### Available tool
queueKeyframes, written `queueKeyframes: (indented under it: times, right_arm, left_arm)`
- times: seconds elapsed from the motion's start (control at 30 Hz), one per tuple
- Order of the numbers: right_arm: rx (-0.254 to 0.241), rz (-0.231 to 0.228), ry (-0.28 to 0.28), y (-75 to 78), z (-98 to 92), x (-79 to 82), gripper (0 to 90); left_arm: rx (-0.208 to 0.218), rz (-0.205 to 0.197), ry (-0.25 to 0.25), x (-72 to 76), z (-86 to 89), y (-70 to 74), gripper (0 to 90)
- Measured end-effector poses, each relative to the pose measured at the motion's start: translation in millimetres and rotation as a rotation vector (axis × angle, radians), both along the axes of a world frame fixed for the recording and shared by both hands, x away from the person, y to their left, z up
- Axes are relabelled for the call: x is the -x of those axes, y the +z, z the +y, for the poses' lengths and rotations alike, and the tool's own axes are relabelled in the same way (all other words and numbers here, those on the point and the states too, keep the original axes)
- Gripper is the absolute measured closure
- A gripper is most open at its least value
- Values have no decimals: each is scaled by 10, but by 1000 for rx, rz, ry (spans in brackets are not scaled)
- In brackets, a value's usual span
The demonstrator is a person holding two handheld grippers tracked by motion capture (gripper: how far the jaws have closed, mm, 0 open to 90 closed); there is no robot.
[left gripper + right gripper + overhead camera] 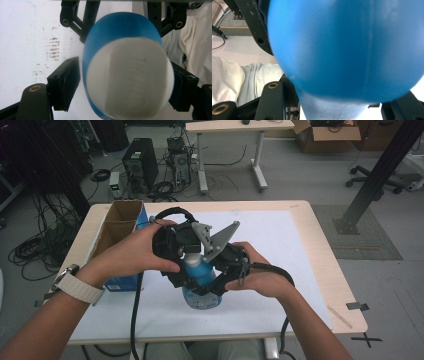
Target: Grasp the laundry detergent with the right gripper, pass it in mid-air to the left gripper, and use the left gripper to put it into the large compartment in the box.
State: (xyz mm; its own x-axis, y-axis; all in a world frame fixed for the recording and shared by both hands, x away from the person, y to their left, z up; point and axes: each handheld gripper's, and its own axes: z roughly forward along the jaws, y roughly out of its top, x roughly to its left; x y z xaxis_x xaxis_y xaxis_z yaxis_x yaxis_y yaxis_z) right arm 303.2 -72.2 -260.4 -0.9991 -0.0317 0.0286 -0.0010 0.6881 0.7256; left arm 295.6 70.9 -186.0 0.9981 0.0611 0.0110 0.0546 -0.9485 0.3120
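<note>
A blue bottle [199, 296] with a white cap [132, 80] stands on the white mat [280, 245] at the table's near middle. My right gripper [207, 287] comes in from the right and is shut on the bottle's blue body [347, 50], which bulges between its jaws in the right gripper view. My left gripper [192, 262] comes in from the left at the bottle's top. In the left gripper view the cap sits between its jaws [125, 82]. The right pad [181, 87] lies against the cap, while the left pad [66, 81] stands a sliver away from it. Both hands hide most of the bottle in the high view.
An open cardboard box [120, 222] with a blue side stands at the table's left edge, close to my left forearm. Cables trail from both grippers over the table's near edge. Beyond the table are a computer tower [140, 162], floor cables and another desk [235, 127].
</note>
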Motion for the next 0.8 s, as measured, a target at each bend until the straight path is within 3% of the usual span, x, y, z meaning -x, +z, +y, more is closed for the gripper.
queueKeyframes:
  times: [0.23,0.8]
  right_arm:
    - [5,2,-2,-8,0,-7,441]
    - [12,7,-1,-41,17,-2,441]
  left_arm:
    - [4,2,-2,-6,5,-2,242]
    - [5,3,-9,5,-8,-38,363]
